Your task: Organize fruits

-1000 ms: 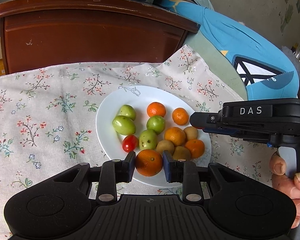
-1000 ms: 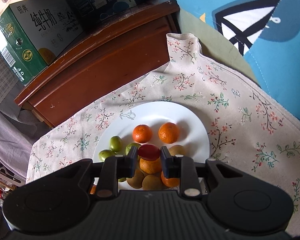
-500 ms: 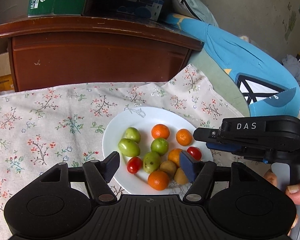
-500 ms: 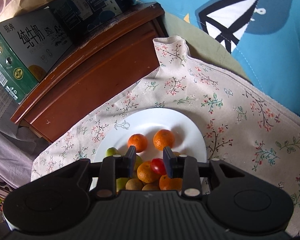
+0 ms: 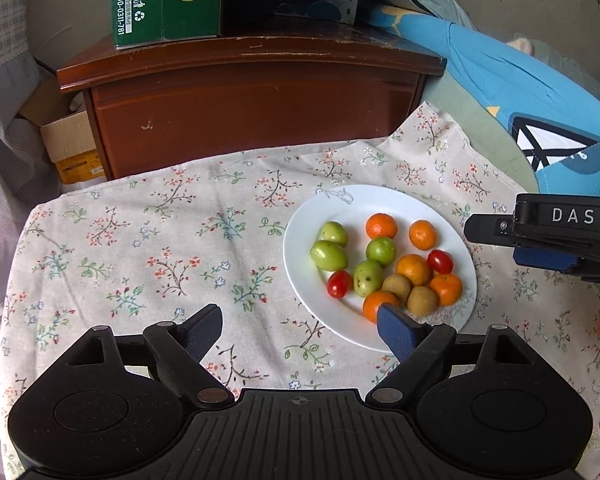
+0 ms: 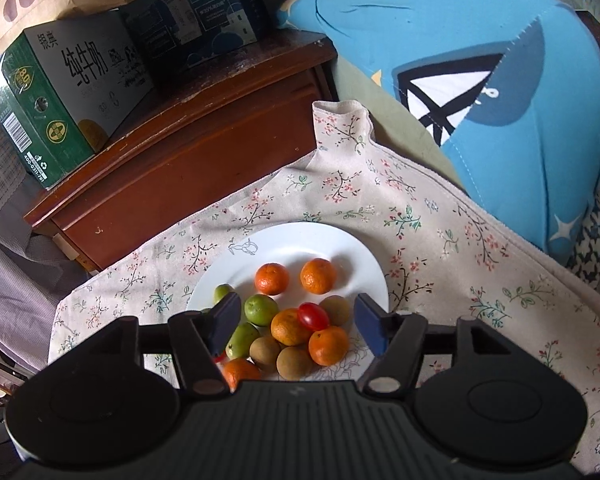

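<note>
A white plate (image 5: 300,240) on a floral cloth holds several oranges, green fruits, kiwis and two cherry tomatoes. One cherry tomato (image 5: 440,261) lies on the pile of oranges; it also shows in the right wrist view (image 6: 313,316). An orange (image 5: 377,305) sits at the plate's near edge. My left gripper (image 5: 300,326) is open and empty, above the cloth left of the plate. My right gripper (image 6: 294,324) is open and empty above the plate (image 6: 364,264); its body (image 5: 556,236) shows at the right in the left wrist view.
A dark wooden cabinet (image 5: 252,108) stands behind the cloth, with a green carton (image 5: 164,0) and dark boxes on top. A blue cushion (image 5: 520,108) lies at the back right. The floral cloth (image 5: 140,248) spreads left of the plate.
My left gripper let go of the orange on the plate, opened and drew back left. My right gripper released the cherry tomato onto the oranges, opened wide and lifted.
</note>
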Demonstrator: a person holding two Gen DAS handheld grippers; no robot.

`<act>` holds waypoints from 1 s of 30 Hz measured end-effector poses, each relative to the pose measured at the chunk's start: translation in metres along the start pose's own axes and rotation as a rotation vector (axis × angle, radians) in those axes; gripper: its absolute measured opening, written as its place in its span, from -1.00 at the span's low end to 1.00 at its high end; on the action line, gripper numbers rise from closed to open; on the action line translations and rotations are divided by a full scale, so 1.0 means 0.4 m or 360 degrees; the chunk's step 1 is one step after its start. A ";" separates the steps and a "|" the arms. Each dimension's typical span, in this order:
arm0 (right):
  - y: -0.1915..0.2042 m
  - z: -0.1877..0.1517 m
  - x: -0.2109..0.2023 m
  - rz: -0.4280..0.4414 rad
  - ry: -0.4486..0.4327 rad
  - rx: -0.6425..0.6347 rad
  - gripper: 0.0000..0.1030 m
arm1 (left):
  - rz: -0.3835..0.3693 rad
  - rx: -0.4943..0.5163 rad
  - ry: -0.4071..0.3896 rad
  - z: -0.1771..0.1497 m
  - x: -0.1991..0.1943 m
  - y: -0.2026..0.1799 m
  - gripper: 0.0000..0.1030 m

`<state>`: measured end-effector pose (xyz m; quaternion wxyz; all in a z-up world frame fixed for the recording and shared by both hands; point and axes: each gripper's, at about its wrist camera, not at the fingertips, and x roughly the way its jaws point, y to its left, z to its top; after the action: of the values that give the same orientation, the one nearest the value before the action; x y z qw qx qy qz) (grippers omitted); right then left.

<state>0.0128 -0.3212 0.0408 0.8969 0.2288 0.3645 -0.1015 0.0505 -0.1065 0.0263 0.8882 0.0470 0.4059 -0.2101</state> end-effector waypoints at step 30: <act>0.057 -0.116 -0.006 -0.0389 0.0166 -0.0195 0.93 | 0.0204 -0.0058 0.0249 -0.060 -0.002 0.042 0.79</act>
<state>-0.0092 -0.2788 0.0211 0.8701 0.1327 0.4411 -0.1755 0.0401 -0.0849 0.0096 0.8662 0.0731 0.4737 -0.1411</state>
